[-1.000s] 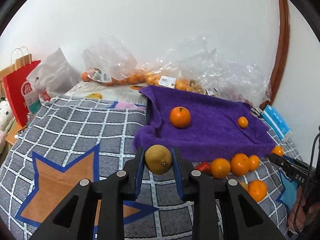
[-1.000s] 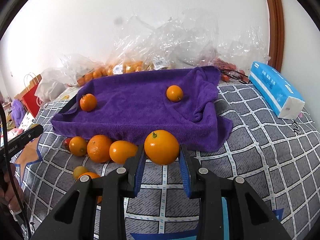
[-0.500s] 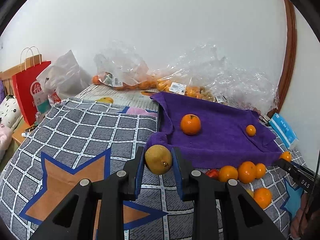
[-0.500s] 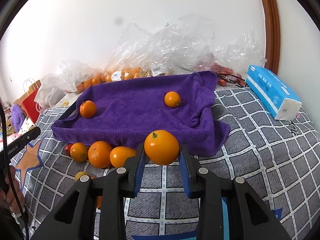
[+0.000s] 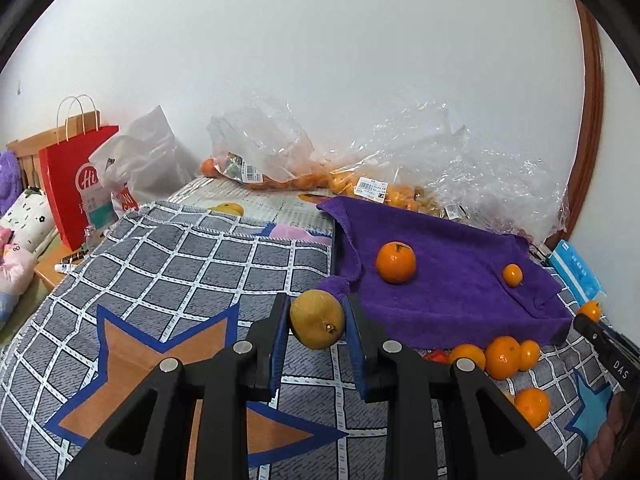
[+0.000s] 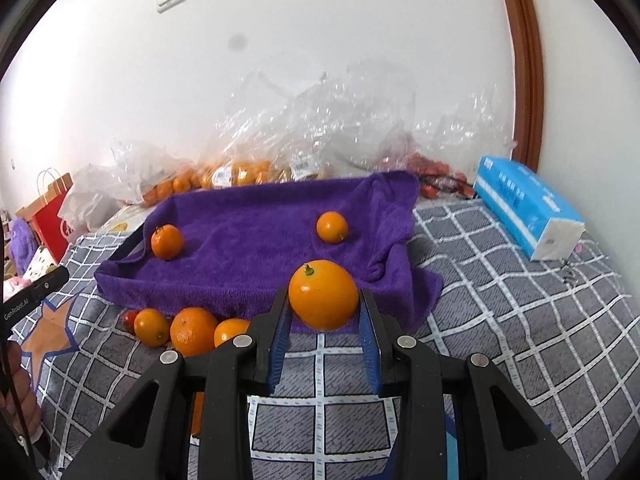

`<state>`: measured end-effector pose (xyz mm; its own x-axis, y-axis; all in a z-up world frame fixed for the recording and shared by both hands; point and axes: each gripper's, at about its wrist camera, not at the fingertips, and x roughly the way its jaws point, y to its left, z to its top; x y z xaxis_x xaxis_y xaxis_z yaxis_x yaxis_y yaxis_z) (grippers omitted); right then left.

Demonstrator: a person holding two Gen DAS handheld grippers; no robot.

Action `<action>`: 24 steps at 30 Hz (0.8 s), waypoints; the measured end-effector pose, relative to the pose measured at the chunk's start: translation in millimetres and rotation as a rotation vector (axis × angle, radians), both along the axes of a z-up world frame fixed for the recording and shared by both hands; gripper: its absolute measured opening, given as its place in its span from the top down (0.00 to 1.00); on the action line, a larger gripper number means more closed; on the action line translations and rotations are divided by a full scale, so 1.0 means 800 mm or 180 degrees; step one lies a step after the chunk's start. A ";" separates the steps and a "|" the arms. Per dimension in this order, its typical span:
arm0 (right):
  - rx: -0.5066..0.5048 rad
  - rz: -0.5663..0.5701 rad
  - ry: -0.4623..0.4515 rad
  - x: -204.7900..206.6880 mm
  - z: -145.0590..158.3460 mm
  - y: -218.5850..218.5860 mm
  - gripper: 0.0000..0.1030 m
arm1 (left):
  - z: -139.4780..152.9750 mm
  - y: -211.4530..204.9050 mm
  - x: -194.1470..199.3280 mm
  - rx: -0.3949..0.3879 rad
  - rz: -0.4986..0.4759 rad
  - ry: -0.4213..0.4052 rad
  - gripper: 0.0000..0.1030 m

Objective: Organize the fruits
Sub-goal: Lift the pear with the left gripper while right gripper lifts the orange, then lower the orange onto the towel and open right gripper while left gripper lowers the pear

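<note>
Gripping orange fruit (image 6: pixel 323 295) between right claw (image 6: pixel 325 322) pads.

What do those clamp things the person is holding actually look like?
Each hand-held gripper, left and right, is matte black plastic: two angular fingers with triangular cut-outs and silver round bolts. The fingers' inner faces carry blue ribbed pads. Seen from the side, the bodies carry white lettering, and a thin black cable hangs beside one.

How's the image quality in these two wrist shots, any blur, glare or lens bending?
Left wrist view: sharp and evenly lit; fisheye bows the door frame and darkens the corners. Right wrist view: softer, hazy over the plastic bags, washed out at left, a dark smudge against the wall; the held orange shows small highlights.
</note>
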<state>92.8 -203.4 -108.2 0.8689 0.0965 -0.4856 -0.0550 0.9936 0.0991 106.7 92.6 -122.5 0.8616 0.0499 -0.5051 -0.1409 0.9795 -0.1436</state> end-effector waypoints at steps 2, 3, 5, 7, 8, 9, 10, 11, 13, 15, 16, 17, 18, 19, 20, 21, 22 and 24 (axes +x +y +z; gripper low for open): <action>-0.0048 -0.0002 -0.0093 -0.005 0.004 0.003 0.68 | 0.002 -0.003 -0.002 0.0039 0.0004 -0.0040 0.75; -0.0066 -0.0002 -0.0128 -0.006 0.005 0.004 0.68 | 0.003 -0.005 -0.003 0.0059 -0.0002 -0.0050 0.75; -0.0102 -0.0017 -0.0196 -0.008 0.007 0.008 0.68 | 0.004 -0.008 -0.004 0.0099 0.0002 -0.0070 0.75; -0.0123 -0.0030 -0.0252 -0.011 0.009 0.009 0.68 | 0.006 -0.009 -0.007 0.0116 0.0027 -0.0127 0.75; -0.0134 -0.0035 -0.0279 -0.011 0.010 0.010 0.68 | 0.008 -0.009 -0.009 0.0124 0.0051 -0.0166 0.75; -0.0149 -0.0042 -0.0309 -0.012 0.011 0.011 0.68 | 0.009 -0.009 -0.012 0.0134 0.0081 -0.0216 0.75; -0.0163 -0.0053 -0.0342 -0.014 0.012 0.011 0.68 | 0.011 -0.010 -0.014 0.0145 0.0114 -0.0269 0.75; -0.0178 -0.0063 -0.0381 -0.016 0.014 0.012 0.68 | 0.012 -0.010 -0.015 0.0156 0.0139 -0.0304 0.75; -0.0205 -0.0105 -0.0481 -0.022 0.016 0.013 0.68 | 0.014 -0.012 -0.017 0.0181 0.0173 -0.0350 0.75; -0.0231 -0.0186 -0.0562 -0.028 0.018 0.013 0.68 | 0.016 -0.014 -0.019 0.0213 0.0214 -0.0392 0.75; -0.0239 -0.0219 -0.0606 -0.030 0.019 0.013 0.68 | 0.017 -0.016 -0.021 0.0234 0.0237 -0.0446 0.75; -0.0250 -0.0259 -0.0656 -0.034 0.020 0.013 0.68 | 0.018 -0.018 -0.022 0.0251 0.0254 -0.0479 0.75; -0.0260 -0.0297 -0.0701 -0.037 0.021 0.013 0.68 | 0.019 -0.020 -0.023 0.0284 0.0276 -0.0513 0.75; -0.0265 -0.0320 -0.0727 -0.040 0.022 0.013 0.68 | 0.021 -0.023 -0.024 0.0337 0.0302 -0.0538 0.75; -0.0275 -0.0345 -0.0744 -0.041 0.023 0.013 0.68 | 0.021 -0.026 -0.025 0.0383 0.0317 -0.0555 0.75; -0.0281 -0.0353 -0.0747 -0.041 0.023 0.013 0.68 | 0.022 -0.030 -0.027 0.0435 0.0321 -0.0578 0.75; -0.0283 -0.0351 -0.0742 -0.041 0.023 0.013 0.68 | 0.023 -0.035 -0.028 0.0522 0.0348 -0.0603 0.75; -0.0290 -0.0345 -0.0711 -0.037 0.023 0.013 0.68 | 0.026 -0.045 -0.032 0.0653 0.0330 -0.0647 0.75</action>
<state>62.9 -193.1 -90.1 0.9583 -0.0383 -0.2830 0.0418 0.9991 0.0064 81.5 56.4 -102.0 0.9290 0.2259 -0.2932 -0.2301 0.9729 0.0203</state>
